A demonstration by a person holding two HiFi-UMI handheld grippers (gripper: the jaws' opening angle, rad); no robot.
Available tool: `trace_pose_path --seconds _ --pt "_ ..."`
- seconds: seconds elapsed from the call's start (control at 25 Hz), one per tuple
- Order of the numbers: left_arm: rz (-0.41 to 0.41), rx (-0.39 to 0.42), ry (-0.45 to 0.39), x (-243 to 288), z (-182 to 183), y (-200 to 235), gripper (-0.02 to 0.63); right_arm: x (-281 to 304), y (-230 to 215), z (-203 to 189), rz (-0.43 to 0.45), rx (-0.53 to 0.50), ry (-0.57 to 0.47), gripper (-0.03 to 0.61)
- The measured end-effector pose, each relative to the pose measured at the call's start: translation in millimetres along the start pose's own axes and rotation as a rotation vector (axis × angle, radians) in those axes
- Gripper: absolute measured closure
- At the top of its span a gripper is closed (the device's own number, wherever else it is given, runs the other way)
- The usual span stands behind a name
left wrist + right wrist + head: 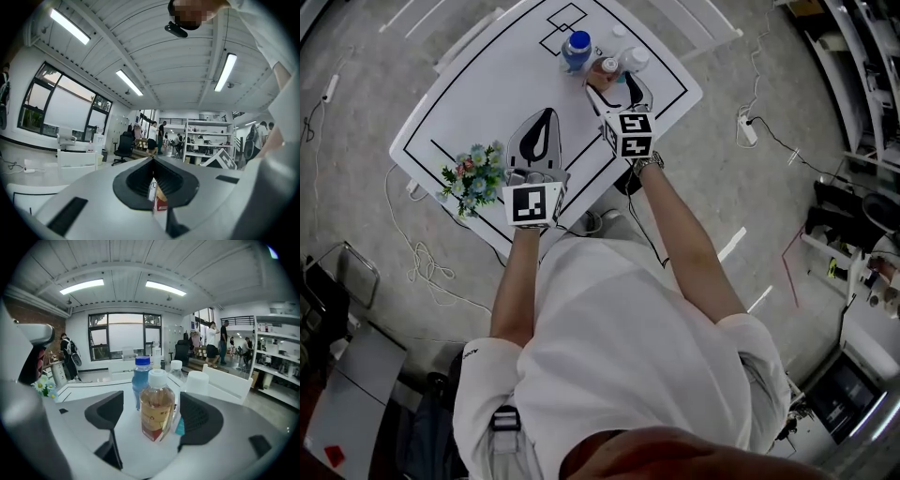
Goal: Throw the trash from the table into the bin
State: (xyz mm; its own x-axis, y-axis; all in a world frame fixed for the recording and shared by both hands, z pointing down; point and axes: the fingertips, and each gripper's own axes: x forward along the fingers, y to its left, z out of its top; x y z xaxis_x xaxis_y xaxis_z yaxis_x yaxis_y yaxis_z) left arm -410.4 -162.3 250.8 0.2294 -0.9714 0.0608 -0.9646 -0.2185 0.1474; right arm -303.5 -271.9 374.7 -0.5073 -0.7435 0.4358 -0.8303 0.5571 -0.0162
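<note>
Right gripper: the jaws stood wide apart around the amber bottle. The bottle stood upright on the tabletop with a white cap and a red-and-gold label. A gap showed between each dark pad and the bottle wall, so the fingers were released and nothing was grasped. In the head view the right gripper reached from the near side to the far end of the tabletop, with the amber bottle at its tips.

Remaining bottles, all at the far end of the tabletop:
- Blue bottle – upright, just behind the amber bottle and slightly left of it in the right gripper view. In the head view the blue bottle stood nearest the printed black squares.
- White-capped clear bottle – behind the amber bottle and to its right.

Left gripper: the jaws were clenched together, tips meeting. A thin sliver of white, amber and red showed in the slit between the pads. Whether this was something pinched or something seen beyond could not be determined. In the head view the left gripper hung over the near-left part of the tabletop, well apart from the bottles.

Flower bunch: positioned at the near-left edge of the tabletop, just beside the left gripper's marker cube.
</note>
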Motion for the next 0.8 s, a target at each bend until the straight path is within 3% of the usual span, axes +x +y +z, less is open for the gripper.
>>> trace_pose_path --seconds 0.56,0.64,0.8 --pt "-0.007 -0.02 0.047 3.3 -24.6 7.2 0.611 37.4 -5.7 -13.6 -0.009 -0.007 0.043 0.222" --pt "-0.005 -0.013 0.045 2.2 -25.8 7.3 0.611 35.4 -3.7 -12.0 0.002 -0.021 0.042 0.264" --pt "-0.001 -0.004 0.05 3.5 -28.4 2.7 0.611 24.1 1.1 -9.8 0.025 -0.042 0.019 0.265"
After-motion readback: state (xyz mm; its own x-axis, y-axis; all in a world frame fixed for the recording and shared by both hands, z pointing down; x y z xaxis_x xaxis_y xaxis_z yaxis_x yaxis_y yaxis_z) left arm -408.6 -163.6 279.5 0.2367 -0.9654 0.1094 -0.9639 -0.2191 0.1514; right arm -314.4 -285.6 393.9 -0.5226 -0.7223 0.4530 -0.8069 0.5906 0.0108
